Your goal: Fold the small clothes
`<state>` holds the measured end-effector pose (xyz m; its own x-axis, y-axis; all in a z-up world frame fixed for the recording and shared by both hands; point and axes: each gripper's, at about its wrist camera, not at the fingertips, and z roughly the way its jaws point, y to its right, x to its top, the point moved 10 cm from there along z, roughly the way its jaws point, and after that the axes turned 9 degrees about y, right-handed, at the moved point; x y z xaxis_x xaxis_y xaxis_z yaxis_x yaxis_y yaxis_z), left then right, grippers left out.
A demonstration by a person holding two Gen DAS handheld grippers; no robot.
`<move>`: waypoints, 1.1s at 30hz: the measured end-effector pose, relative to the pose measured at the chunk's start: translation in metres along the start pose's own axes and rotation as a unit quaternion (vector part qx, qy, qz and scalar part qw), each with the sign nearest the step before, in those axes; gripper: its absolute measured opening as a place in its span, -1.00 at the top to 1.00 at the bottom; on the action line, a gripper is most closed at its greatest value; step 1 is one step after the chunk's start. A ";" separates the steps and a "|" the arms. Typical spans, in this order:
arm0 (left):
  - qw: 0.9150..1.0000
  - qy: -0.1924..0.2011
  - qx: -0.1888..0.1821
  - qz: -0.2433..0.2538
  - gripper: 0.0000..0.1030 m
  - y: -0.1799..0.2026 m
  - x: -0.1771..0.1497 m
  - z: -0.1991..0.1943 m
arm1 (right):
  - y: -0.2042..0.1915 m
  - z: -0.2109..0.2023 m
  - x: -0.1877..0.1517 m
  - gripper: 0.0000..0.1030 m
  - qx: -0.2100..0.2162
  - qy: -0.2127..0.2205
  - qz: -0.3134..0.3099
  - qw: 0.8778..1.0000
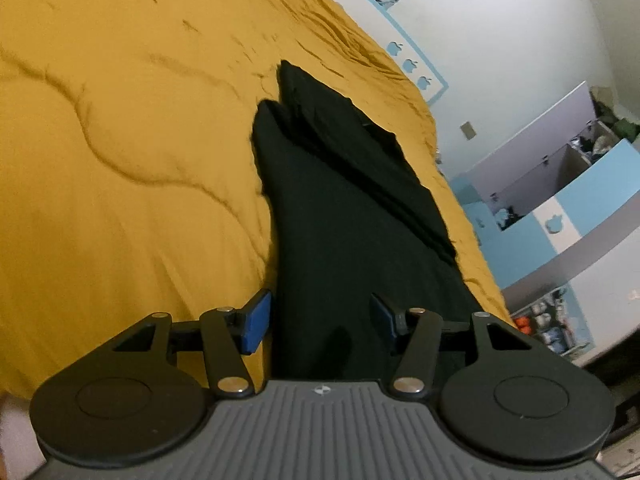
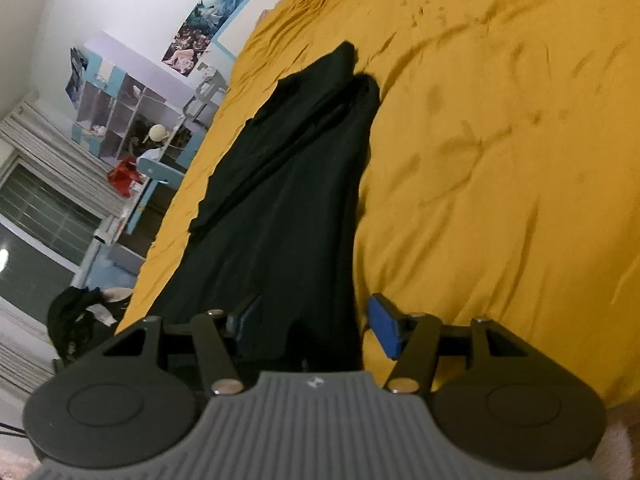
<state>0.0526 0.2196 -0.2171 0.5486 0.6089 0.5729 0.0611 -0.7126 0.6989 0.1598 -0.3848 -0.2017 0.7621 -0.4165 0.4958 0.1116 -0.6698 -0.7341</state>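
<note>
A black garment (image 1: 340,200) lies lengthwise on a mustard-yellow bedspread (image 1: 120,140), folded into a long narrow strip with a second layer along one side. In the left wrist view my left gripper (image 1: 320,320) stands open over the strip's near end. Its blue pads (image 1: 256,324) are wide apart and do not press the cloth. The right wrist view shows the same garment (image 2: 280,200) running away from my right gripper (image 2: 316,324). That gripper is open too, with one blue pad (image 2: 384,328) over the yellow spread (image 2: 500,160) and the other over the cloth.
Beyond the bed's edge in the left wrist view stand blue-and-white shelves (image 1: 560,184) against a white wall. The right wrist view shows cubby shelves (image 2: 128,120), posters (image 2: 200,28), a shuttered window (image 2: 44,200) and a dark bundle (image 2: 76,320) on the floor.
</note>
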 end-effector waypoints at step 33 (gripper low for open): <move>0.988 -0.083 -0.064 -0.113 0.64 0.001 -0.050 0.019 | -0.019 0.006 -0.037 0.43 0.070 -0.049 0.035 0.996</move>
<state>0.0407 0.1813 -0.2531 0.6623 0.6745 0.3261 0.0968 -0.5087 0.8555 0.1333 -0.3527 -0.2088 0.8289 -0.3919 0.3992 0.1392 -0.5466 -0.8257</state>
